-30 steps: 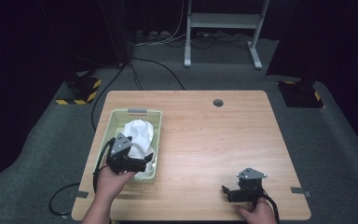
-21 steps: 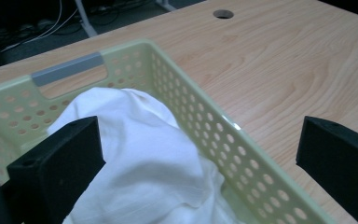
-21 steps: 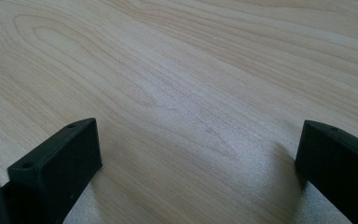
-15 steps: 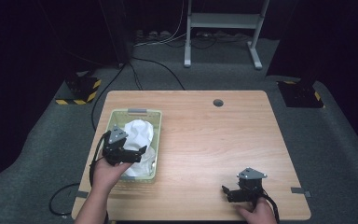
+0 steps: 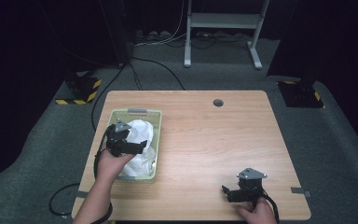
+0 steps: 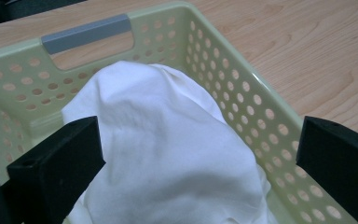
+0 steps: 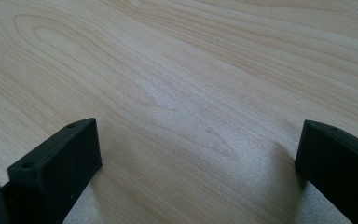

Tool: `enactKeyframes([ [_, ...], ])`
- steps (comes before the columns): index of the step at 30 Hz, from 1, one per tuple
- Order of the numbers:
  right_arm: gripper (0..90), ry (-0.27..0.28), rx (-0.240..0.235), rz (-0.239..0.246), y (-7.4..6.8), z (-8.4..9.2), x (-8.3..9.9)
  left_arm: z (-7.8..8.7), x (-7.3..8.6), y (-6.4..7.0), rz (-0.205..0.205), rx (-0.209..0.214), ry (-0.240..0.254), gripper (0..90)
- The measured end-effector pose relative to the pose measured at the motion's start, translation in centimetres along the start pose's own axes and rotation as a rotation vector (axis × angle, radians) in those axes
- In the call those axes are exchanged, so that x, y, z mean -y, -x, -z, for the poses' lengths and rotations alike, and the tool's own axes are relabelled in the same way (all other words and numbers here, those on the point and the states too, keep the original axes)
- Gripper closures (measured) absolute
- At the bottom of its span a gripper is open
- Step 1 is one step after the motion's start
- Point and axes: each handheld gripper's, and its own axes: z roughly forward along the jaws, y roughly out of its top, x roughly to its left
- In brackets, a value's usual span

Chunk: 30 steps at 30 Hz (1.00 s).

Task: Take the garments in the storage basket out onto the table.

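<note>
A pale green perforated basket (image 5: 145, 113) (image 6: 223, 60) with a grey handle stands on the left of the wooden table (image 5: 205, 135). A crumpled white cloth (image 5: 140, 135) (image 6: 168, 149) lies heaped inside it. My left gripper (image 5: 142, 145) (image 6: 200, 163) hovers over the basket, open, with its jaws wide on either side of the cloth mound and not closed on it. My right gripper (image 5: 226, 192) (image 7: 198, 163) rests low near the table's front right edge, open, with bare wood between its jaws.
A round cable hole (image 5: 218, 102) sits near the table's far edge. Beyond the table lie cables on the grey floor, a white stand (image 5: 221, 21) and yellow-black striped bases (image 5: 81, 88) at both sides.
My left gripper has moved farther over the basket, away from the person and above the cloth. The right gripper has stayed in place.
</note>
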Motion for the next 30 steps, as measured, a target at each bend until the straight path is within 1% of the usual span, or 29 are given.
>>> enactKeyframes([
  [2, 0.0, 0.0, 0.0, 0.0, 0.0, 0.0, 0.0, -0.5, 0.0, -0.3, 0.01, -0.006, -0.021, 0.8],
  [5, 0.0, 0.0, 0.0, 0.0, 0.0, 0.0, 0.0, -1.1, 0.0, -0.7, 0.026, -0.002, -0.052, 0.7],
  [9, 0.0, 0.0, 0.0, 0.0, 0.0, 0.0, 0.0, -1.6, 0.1, -1.1, 0.039, -0.005, -0.082, 0.7],
  [11, 0.0, 0.0, 0.0, 0.0, 0.0, 0.0, 0.0, -2.0, 0.2, -1.5, 0.05, 0.002, -0.113, 0.7],
  [14, 0.0, 0.0, 0.0, 0.0, 0.0, 0.0, 0.0, -2.5, 0.4, -2.0, 0.06, 0.001, -0.152, 0.8],
  [17, 0.0, 0.0, 0.0, 0.001, 0.0, 0.0, 0.0, -2.9, 0.5, -2.3, 0.068, 0.002, -0.18, 0.7],
  [25, 0.0, 0.0, 0.0, 0.0, 0.0, 0.0, 0.0, -3.9, 0.8, -2.7, 0.085, 0.012, -0.25, 0.7],
  [27, 0.0, 0.0, 0.0, 0.0, 0.0, 0.0, 0.0, -4.2, 1.0, -2.7, 0.092, 0.023, -0.275, 0.8],
  [30, 0.0, 0.0, 0.0, 0.001, 0.0, 0.0, 0.0, -4.6, 1.1, -2.6, 0.084, 0.029, -0.314, 0.8],
])
